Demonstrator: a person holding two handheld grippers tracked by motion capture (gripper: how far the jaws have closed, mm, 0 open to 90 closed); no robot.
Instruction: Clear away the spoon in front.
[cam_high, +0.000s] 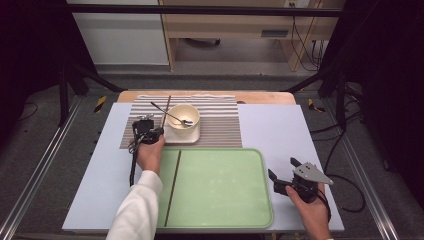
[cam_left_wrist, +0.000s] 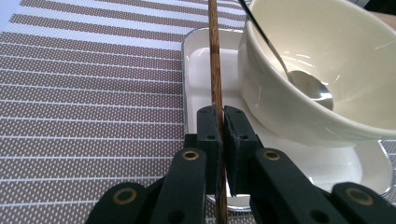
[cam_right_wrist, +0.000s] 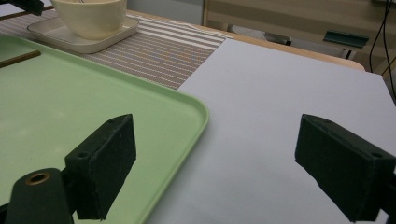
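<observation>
My left gripper (cam_high: 149, 131) (cam_left_wrist: 222, 122) is shut on a brown wooden chopstick (cam_high: 166, 112) (cam_left_wrist: 215, 60), just left of the square white plate (cam_high: 192, 136) (cam_left_wrist: 196, 60). The stick points away past the plate's left rim. A cream bowl (cam_high: 183, 116) (cam_left_wrist: 327, 60) stands on that plate with a metal spoon (cam_high: 172, 116) (cam_left_wrist: 308, 86) leaning in it. A second chopstick (cam_high: 173, 185) (cam_right_wrist: 18, 58) lies along the left part of the green tray (cam_high: 225, 185) (cam_right_wrist: 70, 102). My right gripper (cam_high: 281, 167) (cam_right_wrist: 215, 154) hovers open at the tray's right edge, holding nothing.
A brown-and-white striped placemat (cam_high: 220, 120) (cam_left_wrist: 93, 93) (cam_right_wrist: 159, 51) lies under the plate at the back of the table. The pale blue table cover (cam_high: 280, 130) (cam_right_wrist: 280, 102) stretches bare to the right of the tray. Dark frame posts stand at both sides.
</observation>
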